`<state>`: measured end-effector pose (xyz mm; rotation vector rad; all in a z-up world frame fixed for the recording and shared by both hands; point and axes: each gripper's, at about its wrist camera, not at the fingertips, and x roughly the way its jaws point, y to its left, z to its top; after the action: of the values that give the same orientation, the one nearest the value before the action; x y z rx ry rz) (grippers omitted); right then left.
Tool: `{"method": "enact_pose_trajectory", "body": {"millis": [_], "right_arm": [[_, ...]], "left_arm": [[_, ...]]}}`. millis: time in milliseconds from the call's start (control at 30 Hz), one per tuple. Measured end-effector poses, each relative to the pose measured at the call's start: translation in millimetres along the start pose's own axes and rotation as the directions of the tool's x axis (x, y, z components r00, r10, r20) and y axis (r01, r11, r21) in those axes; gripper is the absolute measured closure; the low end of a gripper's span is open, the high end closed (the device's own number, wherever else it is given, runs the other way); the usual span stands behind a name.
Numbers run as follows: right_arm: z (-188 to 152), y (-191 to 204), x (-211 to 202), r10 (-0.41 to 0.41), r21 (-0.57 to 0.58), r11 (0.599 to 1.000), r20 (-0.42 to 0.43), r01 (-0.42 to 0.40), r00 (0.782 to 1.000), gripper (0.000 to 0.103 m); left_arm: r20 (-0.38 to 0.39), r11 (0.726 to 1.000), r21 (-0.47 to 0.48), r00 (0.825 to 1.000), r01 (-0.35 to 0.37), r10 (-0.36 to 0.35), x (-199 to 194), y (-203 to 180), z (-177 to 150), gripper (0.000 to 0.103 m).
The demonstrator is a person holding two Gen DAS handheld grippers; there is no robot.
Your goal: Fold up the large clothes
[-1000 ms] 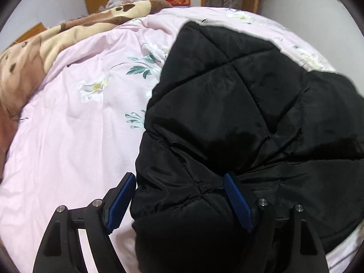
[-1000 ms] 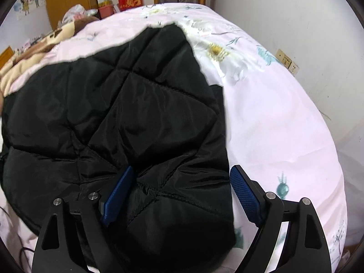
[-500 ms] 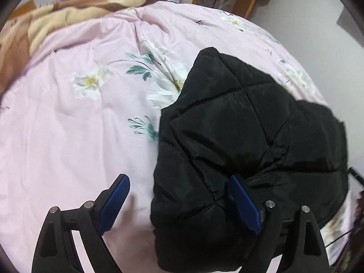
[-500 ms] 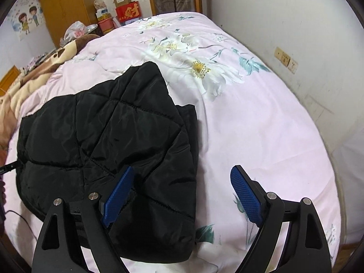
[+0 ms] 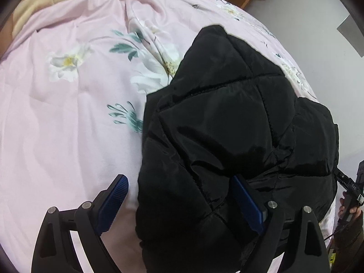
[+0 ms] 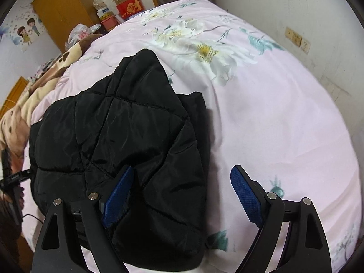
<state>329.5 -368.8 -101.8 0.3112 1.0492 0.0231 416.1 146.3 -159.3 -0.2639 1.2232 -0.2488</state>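
A black quilted jacket (image 5: 227,136) lies folded into a thick bundle on the pink flowered bedsheet (image 5: 68,125). My left gripper (image 5: 177,179) hangs over the jacket's near left edge with its jaws opening. One pad is above the bare sheet, the other above the fabric, and neither presses on it. In the right wrist view the jacket (image 6: 113,136) fills the left half. My right gripper (image 6: 183,168) stands open astride its near right edge, the left pad over the fabric and the right pad over the sheet (image 6: 273,125).
A brown and cream blanket (image 6: 20,104) is bunched along the bed's far left side. A wooden wardrobe (image 6: 61,11) and a red box (image 6: 130,8) stand beyond the bed. A white wall with sockets (image 6: 295,38) borders the right side. A hand (image 5: 350,204) shows at the right edge.
Both grippers have drawn back from the jacket, which now looks smaller with more sheet around it. The left jaws have widened, and their left pad has come off the fabric.
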Motion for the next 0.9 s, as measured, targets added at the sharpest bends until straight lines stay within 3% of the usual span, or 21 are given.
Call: {"method": "enact_pose_trajectory", "body": {"millis": [167, 267, 533, 700, 900], "right_arm": [[1.8, -4.4, 15.7, 0.054, 0.023, 0.998, -0.054, -0.053, 0.997, 0.016], [1.2, -3.2, 23.3, 0.095, 0.003, 0.996, -0.067, -0.095, 0.993, 0.01], [9.8, -1.9, 50.1, 0.222, -0.004, 0.974, -0.155, -0.225, 0.963, 0.009], [14.5, -7.4, 60.9, 0.3, 0.016, 0.953, -0.203, -0.303, 0.932, 0.009], [13.0, -6.9, 67.6, 0.343, 0.019, 0.937, -0.228, -0.348, 0.911, 0.01]], "left_arm": [[-0.052, 0.998, 0.02, 0.997, 0.063, -0.062, 13.4, 2.0, 5.2, 0.008], [-0.098, 0.994, -0.003, 0.989, 0.112, -0.112, 24.1, 5.6, 8.4, 0.004], [-0.137, 0.985, -0.018, 0.976, 0.169, -0.17, 42.2, 10.5, 14.5, 0.001], [-0.168, 0.97, -0.073, 0.956, 0.231, -0.24, 53.7, 21.2, 14.8, 0.001], [-0.187, 0.969, -0.064, 0.951, 0.24, -0.248, 57.8, 15.4, 6.9, 0.001]]}}
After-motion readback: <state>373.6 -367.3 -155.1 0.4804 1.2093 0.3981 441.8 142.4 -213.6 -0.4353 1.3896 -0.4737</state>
